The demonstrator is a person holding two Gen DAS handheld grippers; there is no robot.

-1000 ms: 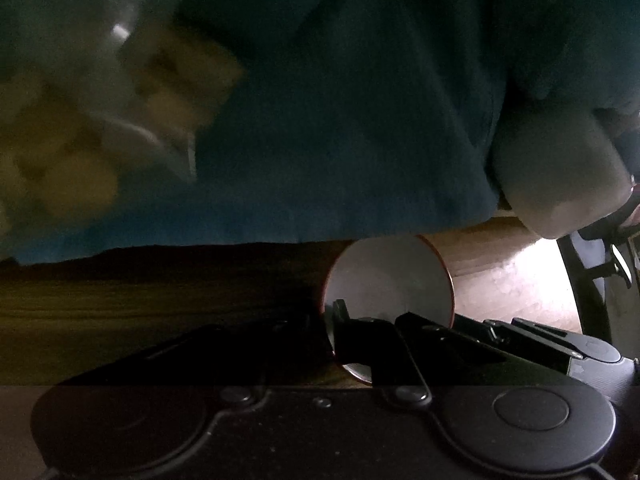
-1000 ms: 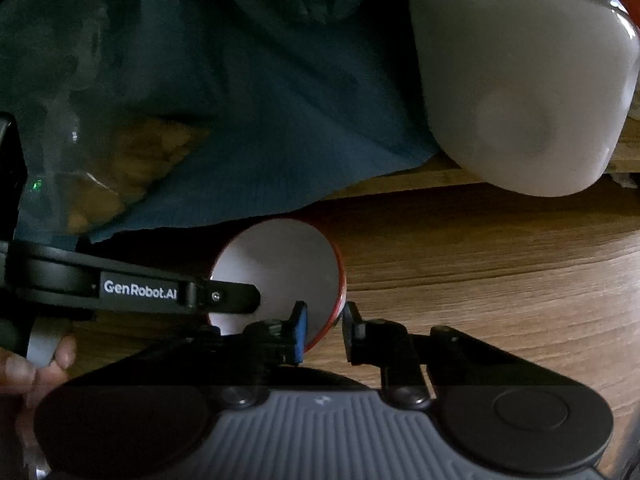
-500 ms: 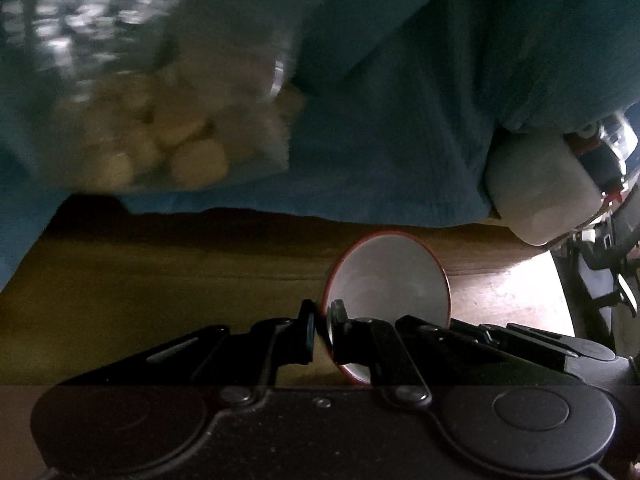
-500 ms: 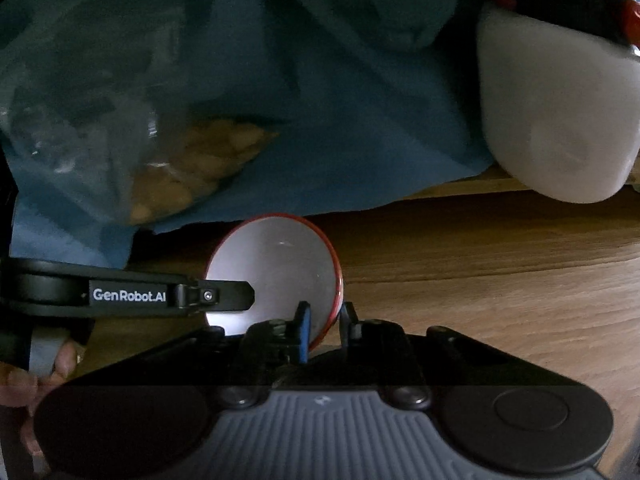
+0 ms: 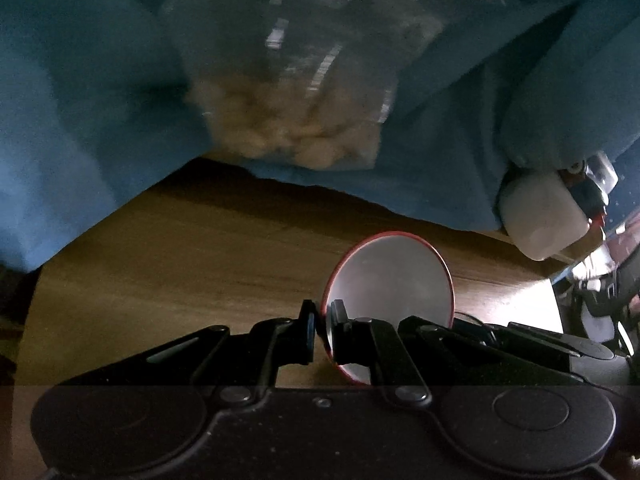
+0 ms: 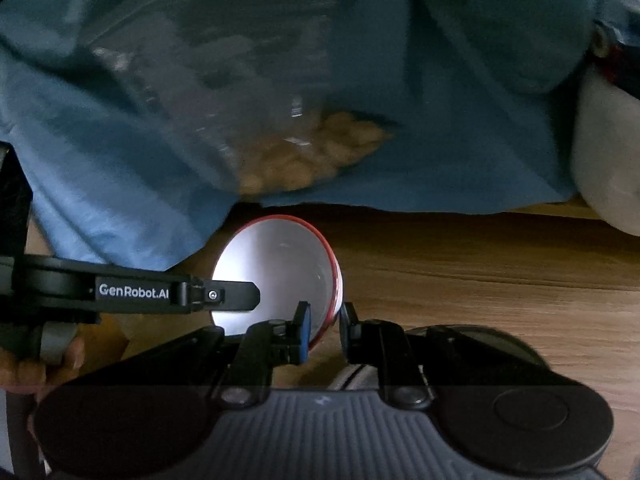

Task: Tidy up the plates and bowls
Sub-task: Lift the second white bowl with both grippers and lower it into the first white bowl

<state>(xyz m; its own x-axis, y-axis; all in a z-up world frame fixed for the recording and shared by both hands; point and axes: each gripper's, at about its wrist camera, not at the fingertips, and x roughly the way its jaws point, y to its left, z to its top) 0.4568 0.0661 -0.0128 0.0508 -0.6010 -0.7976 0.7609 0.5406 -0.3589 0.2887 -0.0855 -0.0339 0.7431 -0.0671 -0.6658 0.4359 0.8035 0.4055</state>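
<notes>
Both claws grip one item: a small round bowl with a red outer wall and pale grey inside (image 5: 390, 280). The left claw (image 5: 323, 322) is pinched on the rim at the bowl's left edge, one finger outside and one inside; the right claw (image 6: 325, 320) is pinched on the opposite rim in the same manner. The bowl is tilted, its open face toward both cameras; it appears to be held clear of the brown wood-grain worktop (image 6: 480, 280), though contact underneath cannot be confirmed.

Behind it lies a crumpled blue cloth (image 5: 80, 120) bearing a clear plastic bag of pale round pieces (image 5: 292, 136); a white rounded plastic container (image 5: 540, 220) sits at the cloth's right end.

Judgement on the step: a two-sided carry of the bowl. Keep both grips firm and move the hands together, since any spreading or twisting would pull a rim out of a claw; level the bowl before setting it down; pass clear of the bag and the cloth edge; release only once the base is seated flat.
</notes>
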